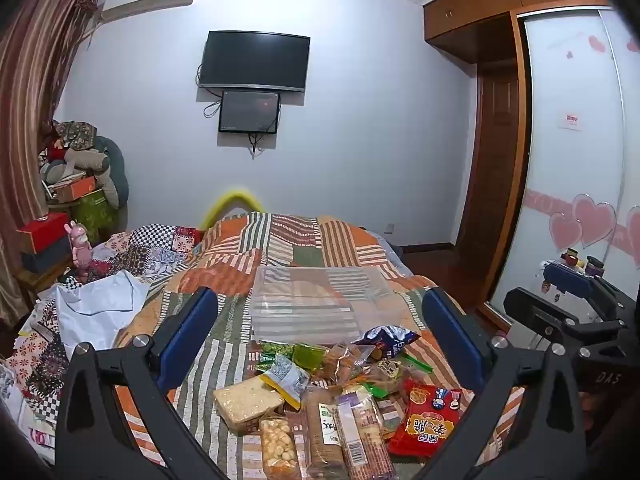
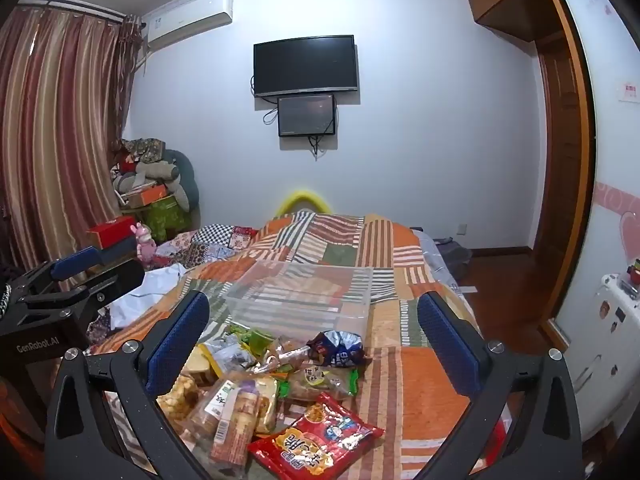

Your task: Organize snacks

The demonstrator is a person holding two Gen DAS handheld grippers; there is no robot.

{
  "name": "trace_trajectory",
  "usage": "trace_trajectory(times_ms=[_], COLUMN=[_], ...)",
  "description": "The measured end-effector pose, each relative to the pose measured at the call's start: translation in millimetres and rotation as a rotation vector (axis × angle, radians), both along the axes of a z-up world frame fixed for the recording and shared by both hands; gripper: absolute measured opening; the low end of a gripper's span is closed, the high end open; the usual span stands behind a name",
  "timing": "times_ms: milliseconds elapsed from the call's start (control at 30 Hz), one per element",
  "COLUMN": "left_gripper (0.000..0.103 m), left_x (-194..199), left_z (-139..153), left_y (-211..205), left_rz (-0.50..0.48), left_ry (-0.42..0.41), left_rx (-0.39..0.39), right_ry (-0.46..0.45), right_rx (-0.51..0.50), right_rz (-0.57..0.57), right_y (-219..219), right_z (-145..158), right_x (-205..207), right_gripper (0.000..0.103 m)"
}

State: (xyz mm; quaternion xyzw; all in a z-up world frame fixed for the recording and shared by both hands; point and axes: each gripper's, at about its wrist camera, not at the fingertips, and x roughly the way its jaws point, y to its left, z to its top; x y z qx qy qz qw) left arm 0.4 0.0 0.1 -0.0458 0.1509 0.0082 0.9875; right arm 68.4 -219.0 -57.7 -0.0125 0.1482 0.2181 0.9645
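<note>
A heap of snack packets (image 1: 332, 396) lies on the patchwork bedspread (image 1: 280, 248), also in the right wrist view (image 2: 272, 384). It includes a red packet (image 1: 428, 420) (image 2: 316, 436), a blue packet (image 1: 390, 340) (image 2: 338, 348), a pale bread slab (image 1: 246, 402) and long wrapped biscuit packs (image 1: 360, 432). A clear plastic box (image 1: 320, 304) (image 2: 304, 296) stands empty just beyond the heap. My left gripper (image 1: 320, 340) is open above the heap, empty. My right gripper (image 2: 316, 340) is open above the heap, empty. Each gripper shows in the other's view: the right (image 1: 572, 300), the left (image 2: 68, 280).
A white cloth (image 1: 96, 308) and crumpled quilts lie on the bed's left. Boxes and stuffed toys (image 1: 76, 172) pile by the striped curtain (image 2: 52, 120). A TV (image 1: 256, 60) hangs on the far wall. A wardrobe with heart stickers (image 1: 580, 160) stands right.
</note>
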Motion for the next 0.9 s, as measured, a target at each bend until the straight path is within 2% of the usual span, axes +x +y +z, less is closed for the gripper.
trace_trajectory(times_ms=[300, 900], left_gripper=[0.103, 0.103], left_x=[7.4, -1.9], left_z=[0.5, -0.4], left_y=[-4.2, -1.9], left_rz=[-0.002, -0.015], left_ry=[0.003, -0.015], left_rx=[0.005, -0.003], right_ry=[-0.007, 0.001], right_rx=[-0.002, 0.017], right_rz=[0.004, 0.018], right_y=[2.9, 2.8], right_z=[0.0, -2.4], right_x=[-3.7, -1.7], right_gripper=[0.103, 0.103])
